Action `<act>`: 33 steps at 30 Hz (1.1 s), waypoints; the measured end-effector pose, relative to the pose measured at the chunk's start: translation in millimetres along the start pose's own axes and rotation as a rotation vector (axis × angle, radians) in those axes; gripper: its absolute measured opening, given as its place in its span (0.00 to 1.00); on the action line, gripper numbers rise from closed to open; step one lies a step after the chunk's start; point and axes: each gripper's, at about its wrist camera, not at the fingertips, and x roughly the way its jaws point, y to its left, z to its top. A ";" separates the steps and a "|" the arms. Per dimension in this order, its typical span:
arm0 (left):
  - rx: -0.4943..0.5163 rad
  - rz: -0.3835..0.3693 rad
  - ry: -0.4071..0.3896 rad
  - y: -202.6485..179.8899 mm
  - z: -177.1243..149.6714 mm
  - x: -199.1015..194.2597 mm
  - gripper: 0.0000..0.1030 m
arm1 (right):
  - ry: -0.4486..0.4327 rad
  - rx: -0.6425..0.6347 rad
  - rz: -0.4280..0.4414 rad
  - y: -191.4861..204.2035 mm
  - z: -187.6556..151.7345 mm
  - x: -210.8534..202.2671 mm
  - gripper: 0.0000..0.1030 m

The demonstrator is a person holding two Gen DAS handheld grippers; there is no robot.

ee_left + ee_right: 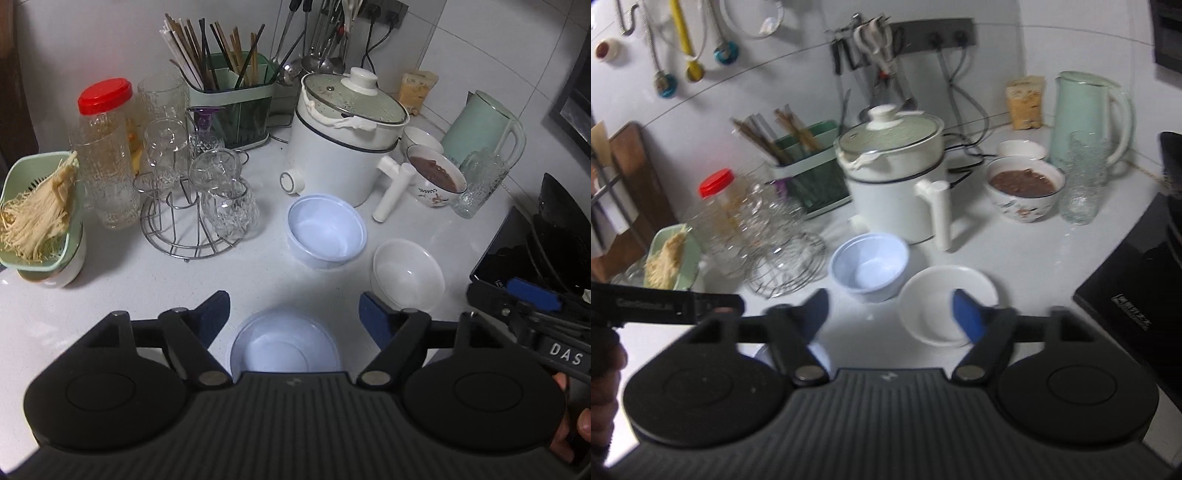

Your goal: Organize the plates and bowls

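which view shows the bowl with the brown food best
The right wrist view: the bowl with brown food shows whole though slightly blurred. The left wrist view shows it sharper, but smaller and partly hidden.

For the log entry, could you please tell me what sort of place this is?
Most likely a home kitchen counter: a chopstick caddy, a lidded white electric cooker plugged in at the tiled wall, and a wire rack of drinking glasses.
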 end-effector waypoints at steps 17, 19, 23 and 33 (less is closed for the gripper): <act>-0.002 0.021 0.030 6.2 30.9 40.0 0.83 | 0.029 0.064 0.011 -14.4 17.8 43.7 0.77; -0.015 0.029 0.038 9.4 36.2 48.2 0.83 | 0.035 0.062 0.017 -13.7 21.2 51.3 0.77; -0.035 0.045 0.050 16.8 44.4 64.9 0.83 | 0.050 0.062 0.029 -13.0 27.6 69.4 0.77; -0.100 0.050 0.104 37.0 59.9 111.1 0.83 | 0.089 0.073 0.040 -15.0 43.0 119.3 0.76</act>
